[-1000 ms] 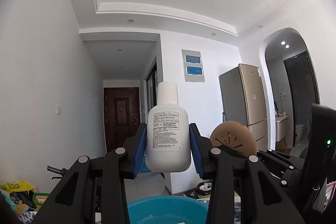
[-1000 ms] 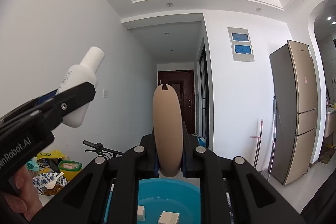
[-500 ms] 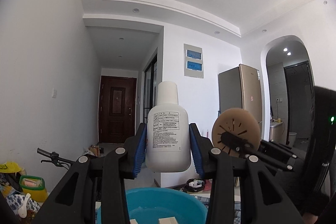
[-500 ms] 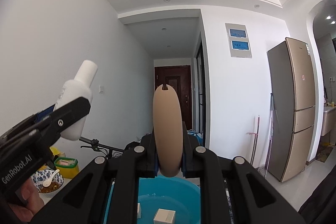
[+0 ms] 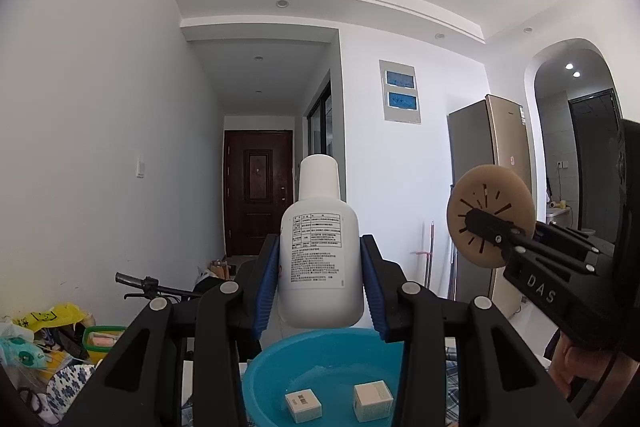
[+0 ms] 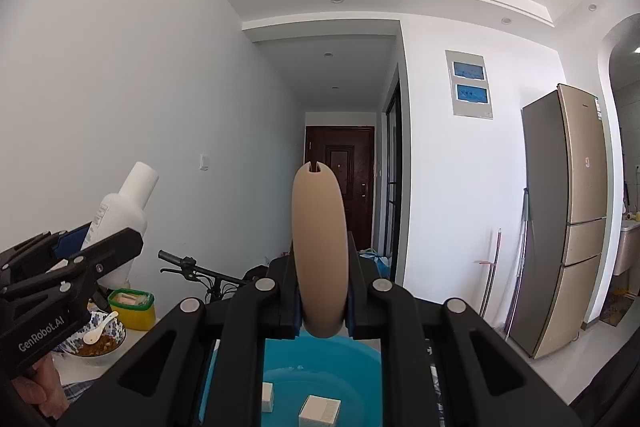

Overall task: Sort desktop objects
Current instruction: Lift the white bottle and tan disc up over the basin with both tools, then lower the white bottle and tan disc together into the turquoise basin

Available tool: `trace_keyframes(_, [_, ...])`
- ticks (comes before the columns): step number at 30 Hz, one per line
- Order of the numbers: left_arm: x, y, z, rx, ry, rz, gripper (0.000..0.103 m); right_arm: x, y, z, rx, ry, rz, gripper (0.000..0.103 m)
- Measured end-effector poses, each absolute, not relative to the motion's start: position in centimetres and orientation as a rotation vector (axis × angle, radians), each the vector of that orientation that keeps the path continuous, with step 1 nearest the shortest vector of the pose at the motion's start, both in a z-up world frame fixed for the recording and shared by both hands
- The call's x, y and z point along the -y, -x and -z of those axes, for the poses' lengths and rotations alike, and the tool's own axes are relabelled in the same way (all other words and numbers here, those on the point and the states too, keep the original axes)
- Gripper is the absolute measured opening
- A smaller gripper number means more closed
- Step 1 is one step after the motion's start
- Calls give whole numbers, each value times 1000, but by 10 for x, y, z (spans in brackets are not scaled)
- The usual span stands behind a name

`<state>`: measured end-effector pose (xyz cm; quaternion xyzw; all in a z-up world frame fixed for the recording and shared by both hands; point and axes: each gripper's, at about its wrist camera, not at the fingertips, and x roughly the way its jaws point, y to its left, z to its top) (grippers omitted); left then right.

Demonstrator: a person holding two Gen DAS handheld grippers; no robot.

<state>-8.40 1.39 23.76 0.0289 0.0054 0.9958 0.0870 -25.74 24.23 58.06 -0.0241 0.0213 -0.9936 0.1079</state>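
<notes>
- Yellow plastic with a green lid: a small food container (image 6: 132, 309) sits at the far left on the surface (image 6: 132, 341), beside a blue-patterned bowl (image 6: 98, 341) with a white spoon (image 6: 96, 333) in it. Neither is being handled.
- The left tool (image 5: 320, 287) is clamped on a white bottle (image 5: 320, 259), blue pads pressing its two sides low on the body. The bottle stands upright, cap up, in the air above the blue basin (image 5: 256, 383).
- The bottle looks like smooth, stiff plastic, probably light, and likely slippery. The flat-sided lower body is a sound place to hold; the narrow cap would give less purchase.
- Two small cardboard boxes (image 5: 303, 404) lie on the basin floor. The nearer rim is hidden by the tool, so exactly how far over the basin the bottle hangs is hard to judge.
- The right tool (image 6: 322, 301) grips a tan disc (image 6: 319, 255) edge-on across its thin faces, upright above the same basin.
- The disc, with dark radial slots, looks rigid and light. Pinching its faces near the lower edge seems stable, though it could pivot if the squeeze slackens.
- Both items appear poised for dropping into the basin.
</notes>
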Motion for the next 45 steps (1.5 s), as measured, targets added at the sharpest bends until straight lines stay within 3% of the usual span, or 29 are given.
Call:
trace_keyframes(9, [-39, 80, -259, -15, -220, -2919, 42, -250, 264, -577, -50, 39, 2940, 14])
trace_keyframes(21, [-34, 111, -229, -8, -108, -2952, 42, -264, 268, -578, 11, 60, 2970, 14])
trace_keyframes(45, [-23, 140, -223, 17, -23, -2969, 42, -248, 286, -567, -8, 7, 2950, 14])
